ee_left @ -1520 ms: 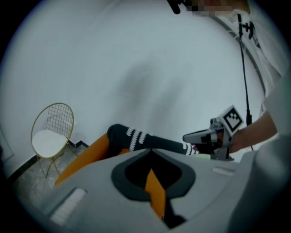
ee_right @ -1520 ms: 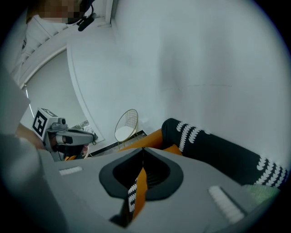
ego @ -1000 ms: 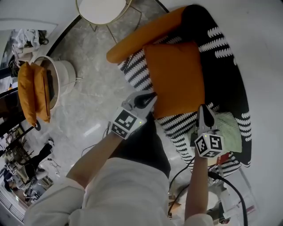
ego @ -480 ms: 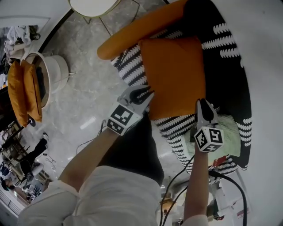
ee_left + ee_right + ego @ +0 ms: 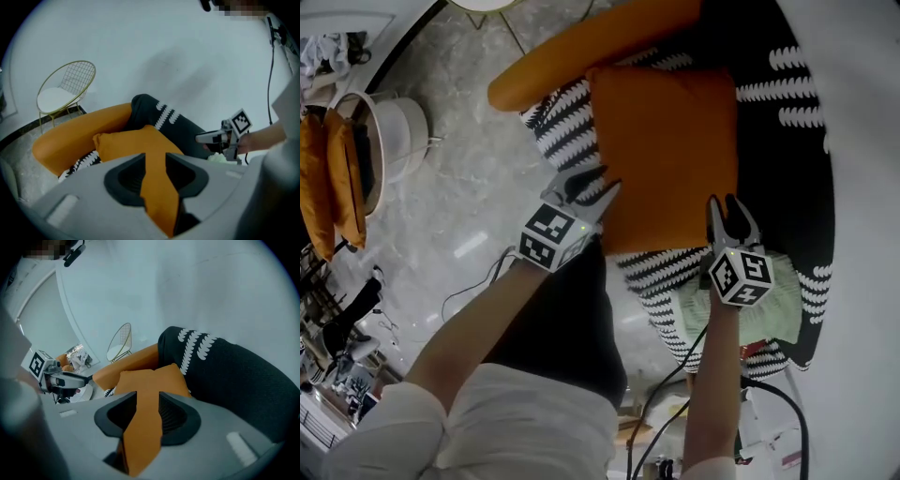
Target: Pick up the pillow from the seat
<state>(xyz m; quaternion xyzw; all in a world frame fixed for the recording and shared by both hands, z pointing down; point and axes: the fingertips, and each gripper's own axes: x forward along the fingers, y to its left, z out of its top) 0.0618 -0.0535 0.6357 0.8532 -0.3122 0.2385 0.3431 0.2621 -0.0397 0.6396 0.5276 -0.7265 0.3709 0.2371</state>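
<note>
Head view: orange pillow [image 5: 666,155] lies flat on the black-and-white seat [image 5: 787,122], roughly square, its sides running away from the person and its near edge running crosswise. Left gripper [image 5: 589,183] sits at the pillow's near-left corner and right gripper [image 5: 729,211] at its near-right corner, so neither hand is clearly nearer. Both sets of jaws have just been opening and stand at a narrow part-gap. The tips look to be at the pillow's edge; touching or just short, cannot tell from here. An orange armrest [image 5: 581,52] runs along the pillow's far-left side.

Left gripper view: left gripper [image 5: 157,173] aims across the pillow [image 5: 136,143]. Orange fills the gap between the parted jaws, and no pad is seen pressing on it. The right gripper [image 5: 220,138] shows at the pillow's other corner.

Right gripper view: the right gripper [image 5: 147,416] gives the same picture, with the pillow [image 5: 150,378] ahead, orange in the gap and the jaws apart. The left gripper [image 5: 65,379] is beyond the pillow's far side.

Hidden: both gripper bodies cover the pillow's near edge, so it is unclear how far the fabric sits between the jaws.
</note>
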